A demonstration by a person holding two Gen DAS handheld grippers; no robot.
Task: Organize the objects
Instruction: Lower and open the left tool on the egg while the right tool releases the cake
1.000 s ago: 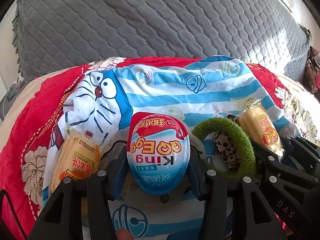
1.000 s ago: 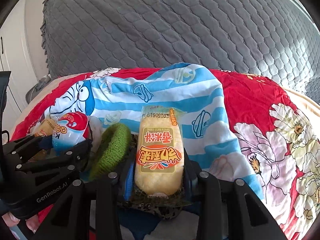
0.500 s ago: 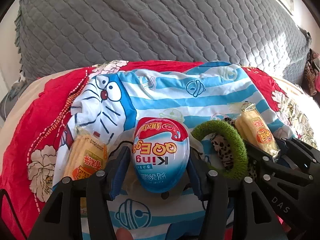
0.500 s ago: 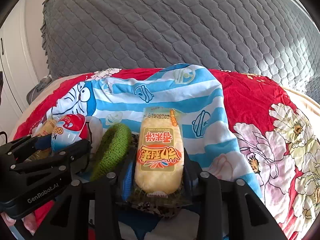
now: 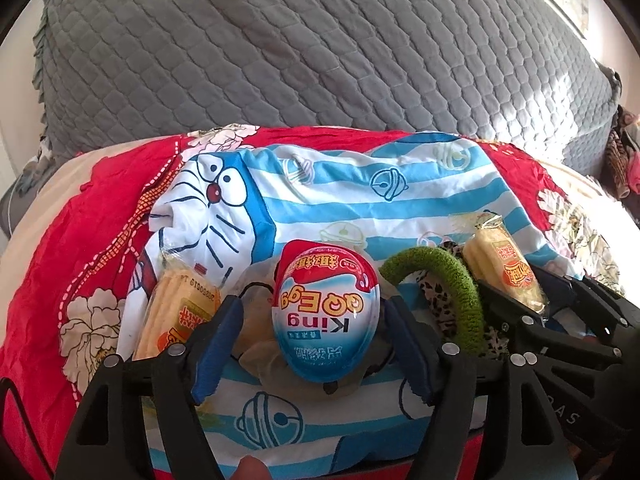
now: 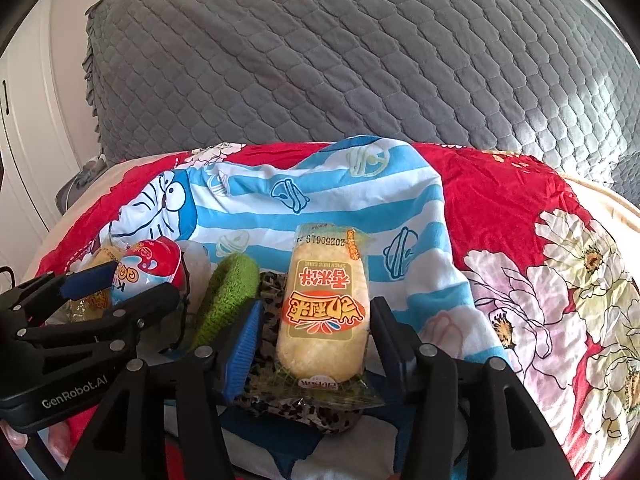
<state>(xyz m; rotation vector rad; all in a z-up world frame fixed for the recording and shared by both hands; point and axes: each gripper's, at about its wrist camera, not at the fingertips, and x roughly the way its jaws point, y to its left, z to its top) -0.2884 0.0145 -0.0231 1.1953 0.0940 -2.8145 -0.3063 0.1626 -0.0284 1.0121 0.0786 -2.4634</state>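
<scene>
Grey quilted cover (image 5: 280, 48) backs the bed; on the striped cartoon cloth (image 5: 340, 208), both tools have just been opening, left tool (image 5: 316, 308) around the egg (image 5: 326, 312), right tool (image 6: 316, 312) around the rice cake (image 6: 324, 312).

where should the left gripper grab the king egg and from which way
Grip the egg across its widest middle band, one pad on each curved side, coming along its long axis from the rounded blue near end. It lies flat on the striped cloth, lengthwise between the fingers. The left gripper already straddles it, jaws just opened and clear of its sides, so it probably only needs closing.
</scene>
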